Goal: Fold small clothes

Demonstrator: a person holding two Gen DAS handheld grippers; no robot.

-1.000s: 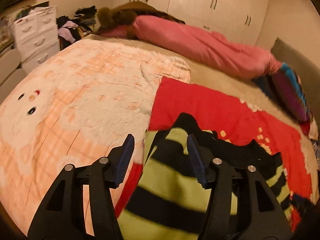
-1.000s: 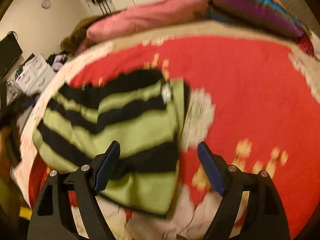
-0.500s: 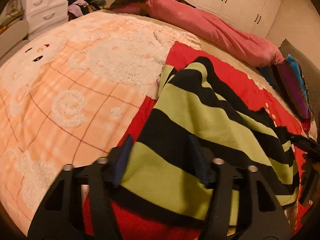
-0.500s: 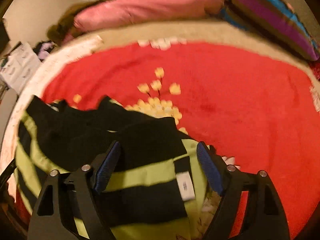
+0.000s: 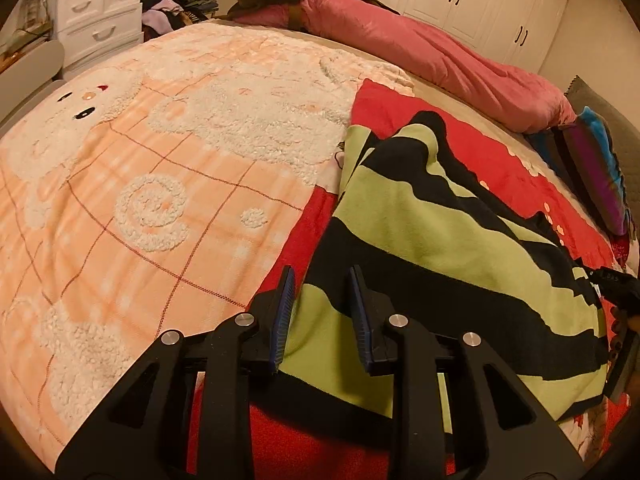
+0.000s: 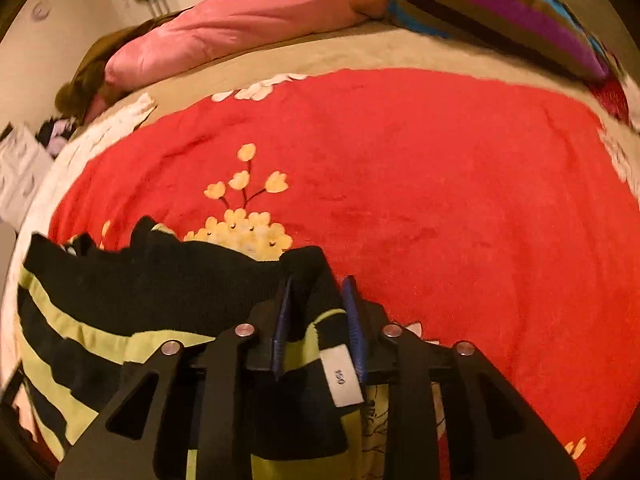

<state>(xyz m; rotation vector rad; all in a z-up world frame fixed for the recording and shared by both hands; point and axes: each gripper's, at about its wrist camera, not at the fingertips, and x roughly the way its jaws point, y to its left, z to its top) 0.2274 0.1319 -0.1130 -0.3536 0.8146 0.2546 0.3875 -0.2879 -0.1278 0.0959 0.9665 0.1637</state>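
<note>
Left wrist view: the left gripper (image 5: 322,316) sits at the bottom centre of the frame, its blue-padded jaws astride the near hem of a green-and-black striped fleece garment (image 5: 432,248). The jaws have just been closing, the hem is between them, and a narrow gap shows on both sides of the cloth, so they are not yet clamped on it. The garment lies spread from lower centre toward the right edge, on a red flowered blanket (image 5: 500,160). A peach plush blanket (image 5: 140,200) fills the left half of the frame, and a pink duvet (image 5: 420,52) runs along the top.

Right wrist view: the right gripper (image 6: 318,320) is at bottom centre, over the garment's upper right corner where a white size label (image 6: 342,376) hangs. Its jaws have also just been closing. A black fold stands between the pads and seems pinched, though blur makes firm contact hard to confirm. The rest of the garment (image 6: 100,320) fills the lower left, the red blanket (image 6: 440,180) the middle.

The fleece looks light, soft and limp. It should sag between two holds and not slip much on the pads. The double-thick hems and corners look like the best places to grip, one at each end of an edge, so that edge stays taut when lifted.
</note>
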